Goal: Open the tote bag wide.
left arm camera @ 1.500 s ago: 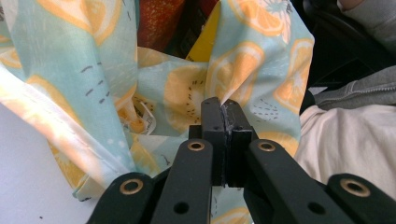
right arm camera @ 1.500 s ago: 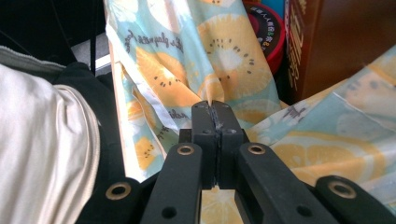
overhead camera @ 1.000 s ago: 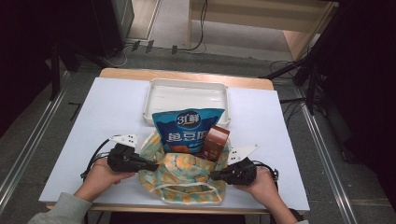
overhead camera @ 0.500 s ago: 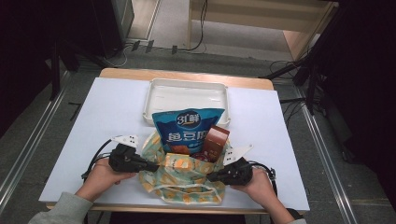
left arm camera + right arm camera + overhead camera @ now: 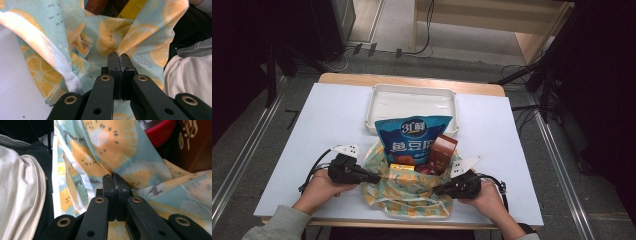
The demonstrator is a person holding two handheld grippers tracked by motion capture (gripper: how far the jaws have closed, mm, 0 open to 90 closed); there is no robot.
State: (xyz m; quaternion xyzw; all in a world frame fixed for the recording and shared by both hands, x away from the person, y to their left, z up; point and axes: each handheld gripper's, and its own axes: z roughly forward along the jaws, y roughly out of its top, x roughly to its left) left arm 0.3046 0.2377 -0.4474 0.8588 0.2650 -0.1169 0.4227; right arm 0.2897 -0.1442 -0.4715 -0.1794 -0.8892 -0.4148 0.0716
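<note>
A light blue cloth bag [image 5: 409,200] printed with orange slices lies open at the table's near edge. In it stand a blue snack bag [image 5: 412,137], a brown box [image 5: 443,151], a yellow pack [image 5: 402,167] and a red-rimmed tub [image 5: 426,170]. My left gripper [image 5: 377,177] is shut on the bag's left rim; its jaws pinch a fold of the cloth [image 5: 110,37] at the tips of the left gripper [image 5: 119,58]. My right gripper [image 5: 436,190] is shut on the right rim, with cloth [image 5: 112,147] caught at the tips of the right gripper [image 5: 113,180].
A white tray [image 5: 372,107] stands empty behind the bag, at the table's far middle. A white power strip [image 5: 344,149] lies by the left hand and another [image 5: 467,164] by the right. The red tub [image 5: 160,130] and brown box [image 5: 192,145] sit just beyond the right jaws.
</note>
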